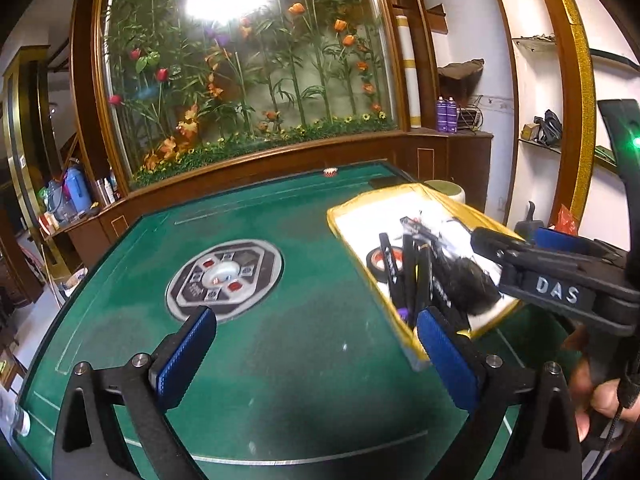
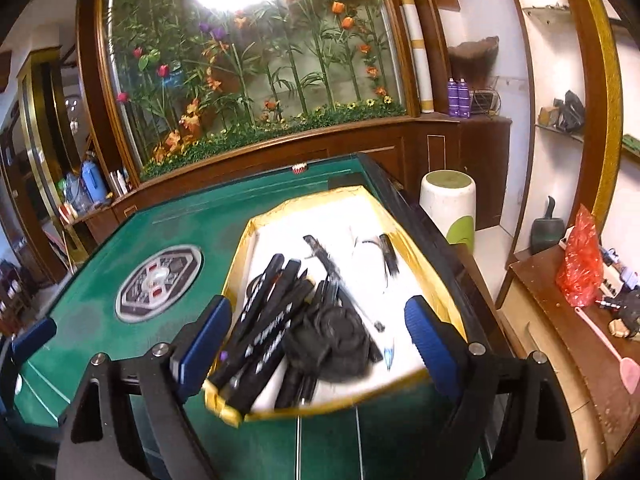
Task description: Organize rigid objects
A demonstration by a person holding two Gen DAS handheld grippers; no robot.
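A gold-rimmed tray with a white floor (image 2: 264,236) sits on the right of the green table (image 2: 80,352); it also shows in the left wrist view (image 1: 340,216). It holds several black markers (image 2: 272,308), a black round bundle (image 2: 340,340), a pen (image 2: 389,354) and a tape roll (image 1: 376,260). My right gripper (image 2: 318,340) is open and empty, its fingers astride the tray's near end. My left gripper (image 1: 316,344) is open and empty over bare felt, left of the tray. The right gripper's body (image 1: 560,280) shows at the right of the left wrist view.
A round control panel (image 1: 224,276) is set in the table's middle. A white-green stool (image 2: 448,204) stands past the table's right edge. A wooden side table (image 2: 568,344) with a red bag (image 2: 580,264) is at the right. A glass flower cabinet (image 1: 248,64) backs the table.
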